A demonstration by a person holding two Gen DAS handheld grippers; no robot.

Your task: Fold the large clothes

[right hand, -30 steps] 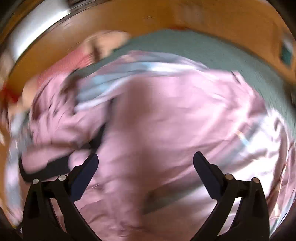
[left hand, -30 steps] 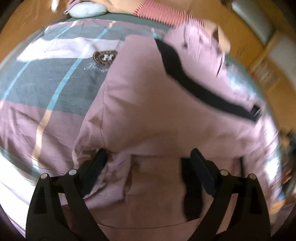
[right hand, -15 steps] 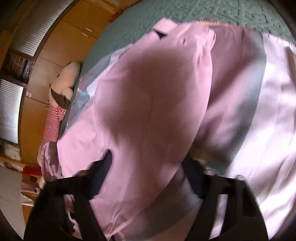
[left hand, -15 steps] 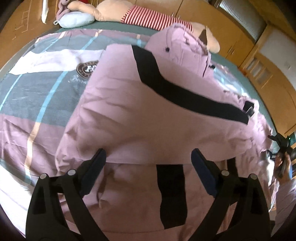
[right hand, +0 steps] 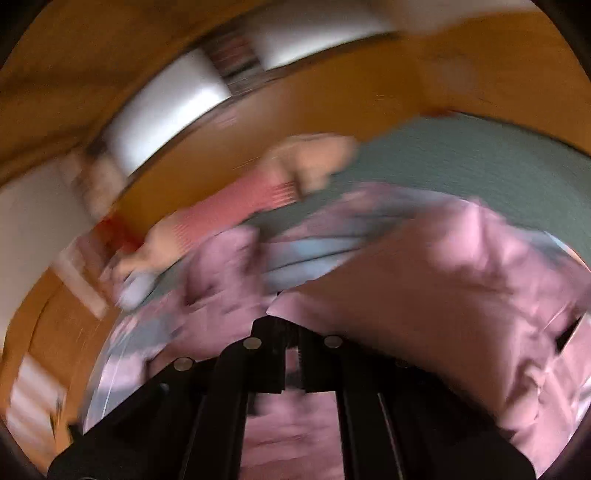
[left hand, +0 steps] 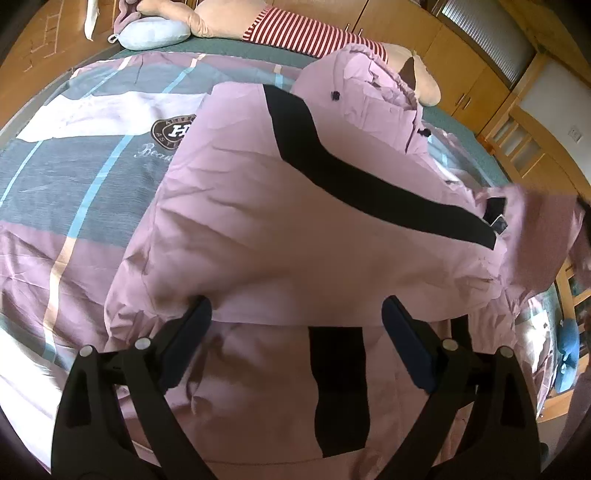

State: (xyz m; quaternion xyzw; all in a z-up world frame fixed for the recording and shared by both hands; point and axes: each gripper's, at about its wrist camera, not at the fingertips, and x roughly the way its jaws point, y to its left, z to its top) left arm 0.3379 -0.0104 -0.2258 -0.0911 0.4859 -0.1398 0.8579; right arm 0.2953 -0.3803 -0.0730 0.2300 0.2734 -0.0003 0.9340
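The jaws of the right gripper [right hand: 291, 332] are being held pressed together, with a fold of the pink jacket [left hand: 295, 229] being pinched between them at their tips; that view is being smeared by blur, so the exact part of the garment cannot be told. The jaws of the left gripper [left hand: 295, 317] are being kept wide apart, with nothing being clamped; they are being held just above the near part of the jacket, whose fabric is lying between and under the fingers. The jacket is being spread across the middle of the bed, a sleeve with a black stripe [left hand: 369, 177] being laid diagonally over its body from far left to near right, and the hood [left hand: 369, 85] is lying at the far end. Under the jacket a patterned duvet [left hand: 74, 177] in grey, pink and white is being seen, bearing a round emblem [left hand: 173, 131] to the left. Beyond it, a plush toy in a red-striped shirt [left hand: 306, 31] and a pale blue pillow [left hand: 155, 31] are lying along the far edge, beside wooden cabinets [left hand: 461, 62].
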